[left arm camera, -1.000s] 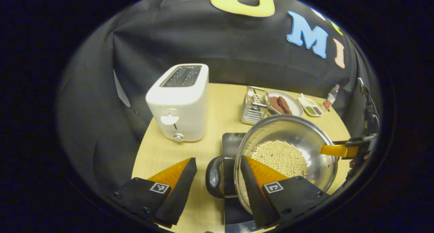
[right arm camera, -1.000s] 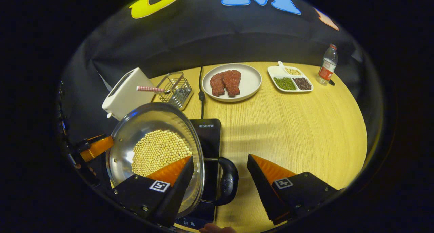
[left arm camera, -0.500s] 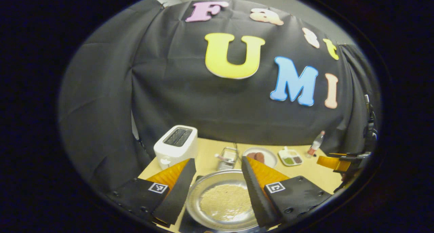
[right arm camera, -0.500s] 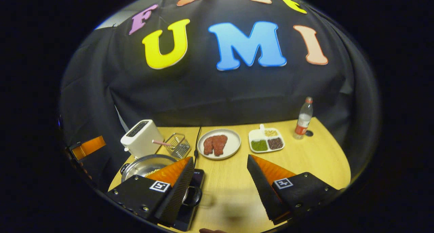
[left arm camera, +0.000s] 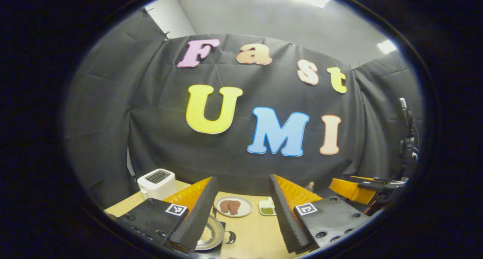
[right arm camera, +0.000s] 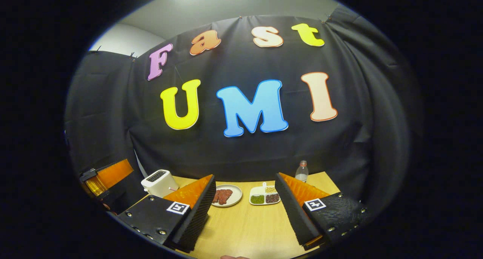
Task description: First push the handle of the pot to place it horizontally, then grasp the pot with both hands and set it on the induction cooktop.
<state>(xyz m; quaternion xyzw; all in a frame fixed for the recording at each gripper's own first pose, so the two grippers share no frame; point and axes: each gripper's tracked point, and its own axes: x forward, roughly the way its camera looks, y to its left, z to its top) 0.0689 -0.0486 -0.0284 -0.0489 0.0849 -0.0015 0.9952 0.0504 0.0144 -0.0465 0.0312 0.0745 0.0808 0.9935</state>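
Both hand-held grippers, left [left arm camera: 240,210] and right [right arm camera: 245,210], fingers apart and gripping nothing, above the surface [right arm camera: 249,229]; pot [left arm camera: 209,236] low beside my left finger, apparently on the induction cooktop [left arm camera: 215,251]; I'd judge the job placed, so keep clear of its handle [left arm camera: 231,237].

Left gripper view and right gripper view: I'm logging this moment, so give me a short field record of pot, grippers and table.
pot: holds pale beans, loop handle toward the table's middle, nothing gripping it
left hand-held gripper: open, raised above the table
right hand-held gripper: open, raised
table: toaster, plate of meat, divided dish, bottle
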